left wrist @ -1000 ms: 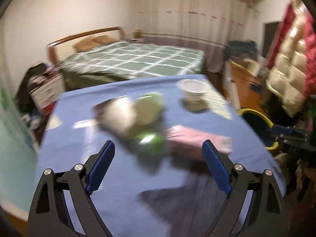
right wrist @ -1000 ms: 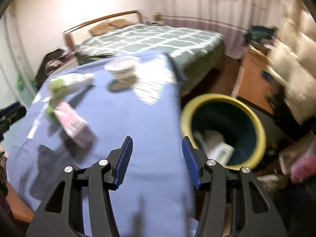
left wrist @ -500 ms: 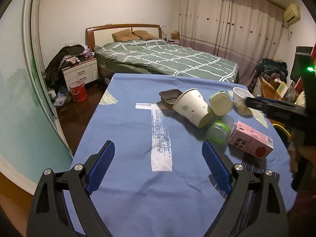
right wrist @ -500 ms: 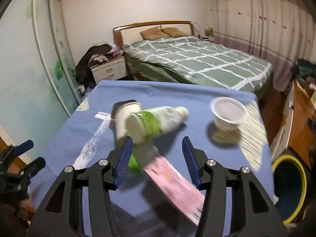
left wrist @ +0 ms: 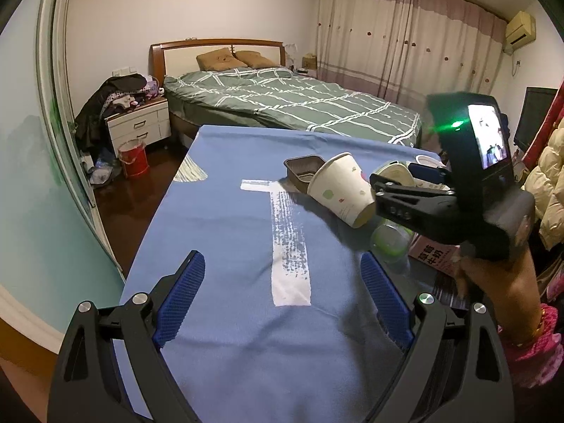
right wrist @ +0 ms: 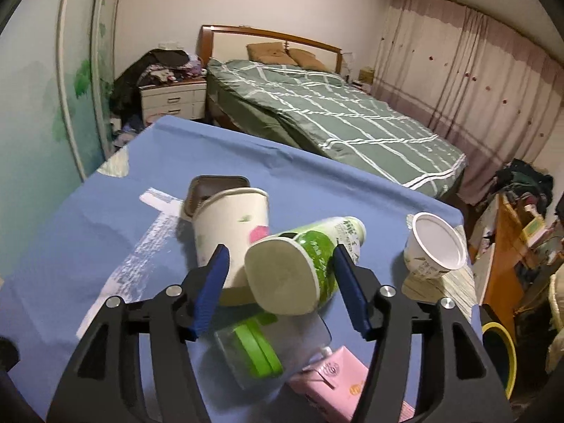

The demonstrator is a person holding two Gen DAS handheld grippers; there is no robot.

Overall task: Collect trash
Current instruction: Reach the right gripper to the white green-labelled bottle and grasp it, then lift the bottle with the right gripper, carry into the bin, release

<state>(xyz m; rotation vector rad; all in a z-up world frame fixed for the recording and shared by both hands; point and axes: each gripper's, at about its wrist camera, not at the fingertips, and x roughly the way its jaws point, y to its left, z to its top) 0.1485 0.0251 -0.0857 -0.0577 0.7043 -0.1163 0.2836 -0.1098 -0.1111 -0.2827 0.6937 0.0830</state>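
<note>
Blue-clothed table (right wrist: 88,232) beside a green bed: right gripper (right wrist: 280,287), jaws opening, frames a green-and-white bottle (right wrist: 306,264) at frame center, seemingly untouched. Left gripper (left wrist: 282,303) hangs wide over bare cloth at lower frame.

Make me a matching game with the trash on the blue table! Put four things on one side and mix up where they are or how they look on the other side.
Things:
1. paper cup
2. green-and-white bottle
3. pink carton
4. white tub

Clues:
A. stands upright, apart from the pile, near the table's right edge
B. lies between the right gripper's opening jaws, untouched
C. lies on its side in front of the small brown tray
D. nearest the camera, partly under a clear jar with a green lid

Pairs: 1-C, 2-B, 3-D, 4-A
</note>
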